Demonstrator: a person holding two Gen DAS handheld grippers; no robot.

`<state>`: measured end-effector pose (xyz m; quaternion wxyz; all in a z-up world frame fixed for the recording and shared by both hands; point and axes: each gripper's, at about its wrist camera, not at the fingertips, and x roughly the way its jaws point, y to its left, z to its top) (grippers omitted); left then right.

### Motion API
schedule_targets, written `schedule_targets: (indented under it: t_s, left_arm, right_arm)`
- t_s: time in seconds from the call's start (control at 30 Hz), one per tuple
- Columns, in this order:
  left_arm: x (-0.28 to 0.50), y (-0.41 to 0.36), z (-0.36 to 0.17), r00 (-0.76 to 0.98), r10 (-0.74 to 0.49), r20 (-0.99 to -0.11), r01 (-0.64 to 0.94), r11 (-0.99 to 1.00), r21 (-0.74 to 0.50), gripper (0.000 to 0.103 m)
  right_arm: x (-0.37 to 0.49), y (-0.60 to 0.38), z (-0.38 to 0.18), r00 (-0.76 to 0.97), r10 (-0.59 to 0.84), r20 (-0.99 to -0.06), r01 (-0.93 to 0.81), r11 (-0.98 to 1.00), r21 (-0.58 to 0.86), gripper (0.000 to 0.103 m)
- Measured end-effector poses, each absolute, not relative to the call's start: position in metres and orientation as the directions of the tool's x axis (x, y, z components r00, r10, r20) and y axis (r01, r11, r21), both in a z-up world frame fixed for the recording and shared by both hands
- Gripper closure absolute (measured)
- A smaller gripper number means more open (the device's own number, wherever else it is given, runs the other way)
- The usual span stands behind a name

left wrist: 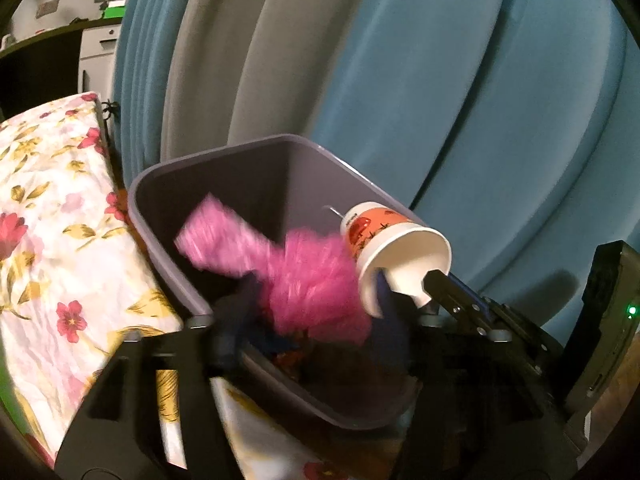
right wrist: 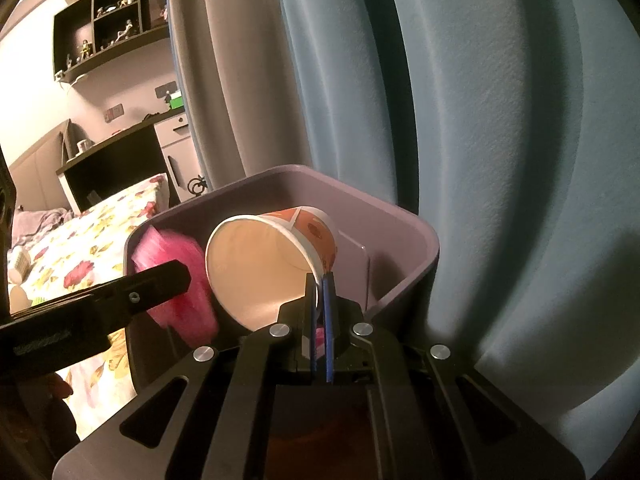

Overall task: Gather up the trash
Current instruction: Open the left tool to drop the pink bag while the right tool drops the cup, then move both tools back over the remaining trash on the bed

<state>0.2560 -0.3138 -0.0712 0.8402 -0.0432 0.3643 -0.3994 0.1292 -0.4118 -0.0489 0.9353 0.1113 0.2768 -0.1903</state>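
Cup (right wrist: 276, 264) rim pinched by right tongs (right wrist: 320, 292).

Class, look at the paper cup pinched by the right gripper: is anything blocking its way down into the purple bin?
Nothing visible blocks it: the paper cup hangs over the open purple bin, with the pink wrapper beside it.

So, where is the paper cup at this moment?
The paper cup is held by its rim in the right gripper, tilted over the purple bin, right of the pink wrapper.
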Motion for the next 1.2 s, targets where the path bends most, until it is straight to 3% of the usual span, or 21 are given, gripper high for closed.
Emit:
schedule_targets:
  t_s: [0.27, 0.3, 0.37, 0.5, 0.57, 0.77, 0.93, 1.2]
  left_arm:
    - [0.254, -0.28, -0.06, 0.51, -0.666, -0.545, 0.566, 0.737, -0.37, 0.009]
    - [0.252, -0.274, -0.059, 0.529, -0.65, -0.546, 0.552, 0.752, -0.36, 0.006]
    - [0.248, -0.265, -0.056, 0.555, -0.628, -0.546, 0.536, 0.772, -0.343, 0.006]
    - [0.236, -0.24, -0.05, 0.621, -0.558, -0.551, 0.482, 0.826, -0.292, 0.006]
    - [0.229, -0.227, -0.046, 0.652, -0.528, -0.544, 0.455, 0.846, -0.277, 0.006]
    - [0.208, -0.178, -0.039, 0.73, -0.429, -0.532, 0.34, 0.903, -0.261, 0.006]
    - [0.19, -0.129, -0.037, 0.791, -0.305, -0.531, 0.222, 0.951, -0.216, 0.006]
    - [0.165, -0.058, -0.031, 0.844, -0.144, -0.517, 0.067, 0.984, -0.165, 0.006]
  right_arm:
    - [0.128, -0.412, -0.051, 0.786, -0.257, -0.562, 0.386, 0.914, 0.122, 0.096]
    - [0.128, -0.412, -0.05, 0.788, -0.254, -0.561, 0.383, 0.915, 0.124, 0.092]
    - [0.126, -0.412, -0.048, 0.792, -0.254, -0.555, 0.384, 0.914, 0.128, 0.064]
    - [0.118, -0.409, -0.041, 0.803, -0.267, -0.532, 0.388, 0.913, 0.128, 0.056]
    - [0.111, -0.407, -0.035, 0.813, -0.266, -0.518, 0.387, 0.911, 0.139, 0.045]
    - [0.095, -0.384, -0.017, 0.843, -0.267, -0.467, 0.368, 0.919, 0.139, 0.028]
    - [0.092, -0.357, -0.007, 0.868, -0.235, -0.437, 0.328, 0.932, 0.152, 0.022]
    - [0.099, -0.301, -0.007, 0.885, -0.134, -0.447, 0.215, 0.967, 0.136, 0.021]
